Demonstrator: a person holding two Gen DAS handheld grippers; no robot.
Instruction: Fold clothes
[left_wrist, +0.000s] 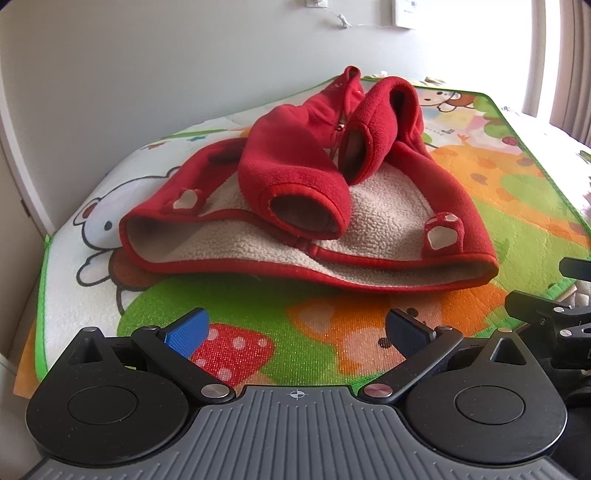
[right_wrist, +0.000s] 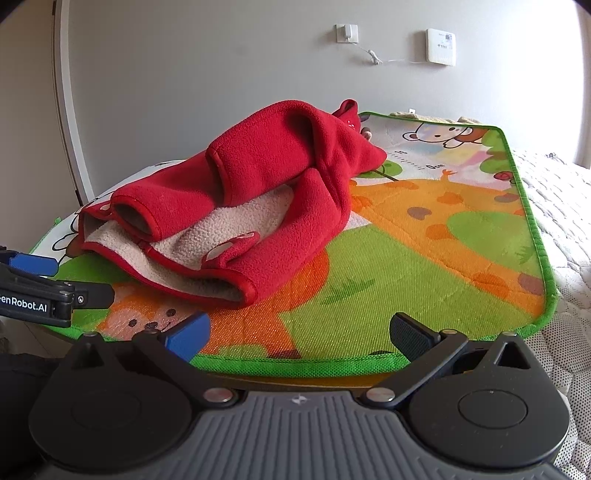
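A small red fleece jacket (left_wrist: 295, 177) with a beige fuzzy lining lies on a colourful cartoon play mat (left_wrist: 258, 314). Both sleeves are laid across its body, cuffs facing me. My left gripper (left_wrist: 295, 332) is open, hovering over the mat just short of the jacket's near hem, holding nothing. In the right wrist view the same jacket (right_wrist: 258, 192) lies at the left of the mat (right_wrist: 424, 258). My right gripper (right_wrist: 299, 332) is open and empty over the mat's near green edge, to the right of the jacket. The left gripper's fingers (right_wrist: 33, 264) show at the far left.
The mat rests on a white quilted bed (right_wrist: 554, 192). A grey wall (right_wrist: 221, 66) stands right behind, with a socket (right_wrist: 346, 33), a cable and a white box (right_wrist: 440, 46). A bright curtained window (left_wrist: 554, 55) is at the right. The right gripper's body (left_wrist: 546, 325) is beside my left one.
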